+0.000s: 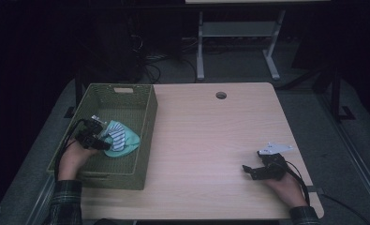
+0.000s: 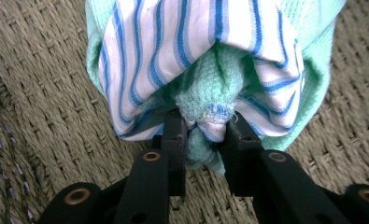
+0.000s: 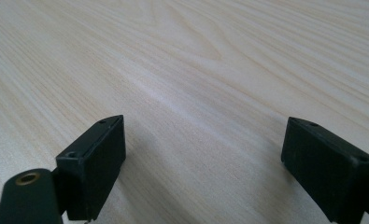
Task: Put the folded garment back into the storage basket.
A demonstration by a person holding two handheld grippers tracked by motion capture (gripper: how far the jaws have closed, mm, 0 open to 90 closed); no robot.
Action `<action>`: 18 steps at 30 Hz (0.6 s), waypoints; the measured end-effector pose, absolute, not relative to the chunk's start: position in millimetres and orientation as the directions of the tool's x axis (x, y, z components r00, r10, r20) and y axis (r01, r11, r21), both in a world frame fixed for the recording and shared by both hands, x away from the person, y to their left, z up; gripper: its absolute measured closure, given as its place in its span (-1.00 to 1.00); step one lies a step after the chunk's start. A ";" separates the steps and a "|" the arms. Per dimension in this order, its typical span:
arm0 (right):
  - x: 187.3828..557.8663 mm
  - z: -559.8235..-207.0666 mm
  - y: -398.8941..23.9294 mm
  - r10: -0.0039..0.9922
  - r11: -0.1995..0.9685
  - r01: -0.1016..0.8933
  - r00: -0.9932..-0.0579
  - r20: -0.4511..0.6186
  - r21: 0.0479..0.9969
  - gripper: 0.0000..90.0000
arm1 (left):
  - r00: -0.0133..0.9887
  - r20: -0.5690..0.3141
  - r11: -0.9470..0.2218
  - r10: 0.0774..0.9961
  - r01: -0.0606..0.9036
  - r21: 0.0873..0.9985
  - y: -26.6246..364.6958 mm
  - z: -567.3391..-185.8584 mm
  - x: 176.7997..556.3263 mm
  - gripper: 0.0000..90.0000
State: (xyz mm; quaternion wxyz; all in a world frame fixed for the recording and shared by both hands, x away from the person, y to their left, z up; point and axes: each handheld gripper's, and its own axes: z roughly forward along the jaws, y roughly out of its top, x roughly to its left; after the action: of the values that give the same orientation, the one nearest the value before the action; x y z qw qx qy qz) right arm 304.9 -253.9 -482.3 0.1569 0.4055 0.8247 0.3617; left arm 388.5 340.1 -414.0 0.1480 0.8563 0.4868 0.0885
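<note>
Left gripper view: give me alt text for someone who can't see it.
The left gripper is shut on a bunched cloth, mint green with a white, blue-striped side, pinched at a frayed fold. The cloth lies on the woven floor of a basket.

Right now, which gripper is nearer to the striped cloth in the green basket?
The left. The left gripper is pinching the striped cloth inside the green basket, while the right gripper rests open on the bare table, far across from it.

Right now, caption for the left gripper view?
Left gripper shut on bunched green and striped cloths inside the basket.
</note>
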 end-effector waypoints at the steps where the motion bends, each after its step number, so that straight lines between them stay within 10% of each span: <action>1: 304.9 -482.2 -253.9 0.783 0.409 0.556 -0.621 0.035 0.724 -0.70 | 0.514 0.014 -0.490 0.857 0.807 0.329 339.6 -415.1 388.7 0.52; 18: 304.9 -482.2 -253.9 0.782 0.409 0.556 -0.622 0.035 0.724 -0.70 | 0.513 0.016 -0.493 0.858 0.815 0.305 339.4 -420.4 392.2 -0.50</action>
State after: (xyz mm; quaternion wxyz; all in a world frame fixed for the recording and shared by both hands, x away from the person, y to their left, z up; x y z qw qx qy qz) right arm 304.9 -253.9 -482.2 0.1568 0.4056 0.8247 0.3616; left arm 392.2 339.4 -420.4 0.1303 0.8599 0.4864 0.0833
